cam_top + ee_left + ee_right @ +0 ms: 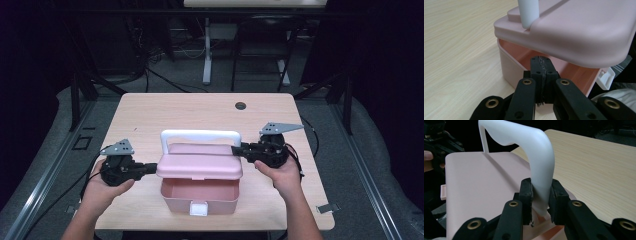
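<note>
A pink box (pixel 200 192) stands at the table's near middle with its pink lid (pixel 200 165) lifted at the front, so the inside shows. A white handle (pixel 200 134) stands upright on the lid. My right gripper (pixel 239 150) is shut on the handle's right leg (pixel 534 147), with both pads pressed against it above the lid (pixel 481 185). My left gripper (pixel 150 168) is at the box's left side. Its jaws are shut together with nothing between them, and their tips (pixel 541 65) sit under the raised lid (pixel 579 30) at the box rim (pixel 511 67).
A white latch (pixel 199 209) hangs on the box's front wall. The wooden table (pixel 200 110) has a cable hole (pixel 240 106) near its far edge and a metal clip (pixel 327 208) at its near right corner. Desk legs and cables stand beyond it.
</note>
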The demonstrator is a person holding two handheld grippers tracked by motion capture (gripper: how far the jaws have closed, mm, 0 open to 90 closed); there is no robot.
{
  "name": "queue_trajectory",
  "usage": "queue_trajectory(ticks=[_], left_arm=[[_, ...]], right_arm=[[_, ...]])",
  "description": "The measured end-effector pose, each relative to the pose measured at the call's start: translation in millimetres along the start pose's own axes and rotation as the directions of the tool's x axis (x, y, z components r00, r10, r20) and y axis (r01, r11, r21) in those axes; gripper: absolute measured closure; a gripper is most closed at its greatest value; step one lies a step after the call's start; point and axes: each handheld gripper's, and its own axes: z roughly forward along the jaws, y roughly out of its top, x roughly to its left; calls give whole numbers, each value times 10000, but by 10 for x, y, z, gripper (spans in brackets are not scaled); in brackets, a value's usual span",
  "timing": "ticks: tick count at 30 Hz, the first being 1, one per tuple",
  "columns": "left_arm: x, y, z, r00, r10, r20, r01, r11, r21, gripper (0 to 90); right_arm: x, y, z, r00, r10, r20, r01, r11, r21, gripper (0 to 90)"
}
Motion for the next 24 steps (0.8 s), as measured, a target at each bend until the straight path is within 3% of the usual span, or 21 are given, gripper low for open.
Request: queue_trajectory(ticks=[24], left_arm=[[-233, 57, 129, 9964, 620, 577, -630, 9979, 160, 894]], right_arm=[[-12, -8, 10, 9999, 122, 48, -121, 9999, -108, 735]])
